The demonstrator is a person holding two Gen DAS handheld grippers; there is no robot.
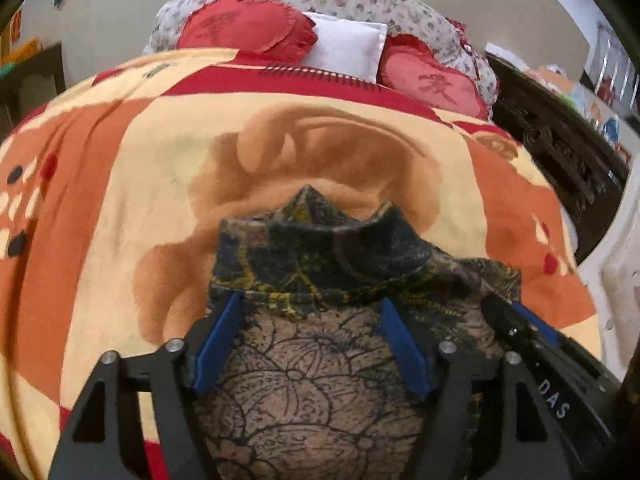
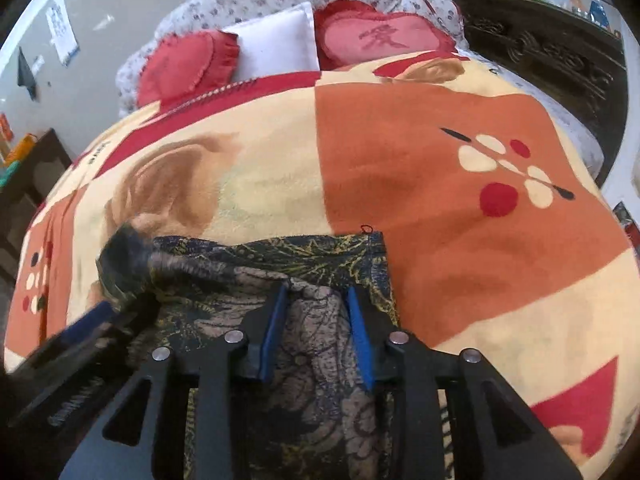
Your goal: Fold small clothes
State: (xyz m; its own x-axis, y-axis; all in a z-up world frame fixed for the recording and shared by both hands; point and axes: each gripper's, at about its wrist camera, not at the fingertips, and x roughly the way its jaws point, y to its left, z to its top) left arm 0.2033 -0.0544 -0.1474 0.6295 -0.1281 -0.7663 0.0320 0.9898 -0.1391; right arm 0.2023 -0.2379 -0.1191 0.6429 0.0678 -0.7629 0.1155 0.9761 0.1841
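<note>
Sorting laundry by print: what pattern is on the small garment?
The garment is tan with dark floral line-work, dark blue-and-yellow on top; clearest in the left wrist view.

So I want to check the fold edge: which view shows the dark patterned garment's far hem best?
The right wrist view: the garment shows its straight far hem unblocked. The left wrist view shows it bunched and peaked.

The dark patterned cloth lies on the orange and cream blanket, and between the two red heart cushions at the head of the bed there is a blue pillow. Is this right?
Not quite. The pillow between the two heart cushions is white, not blue; both wrist views show it. The rest holds: the dark patterned cloth lies on the orange and cream blanket.
</note>
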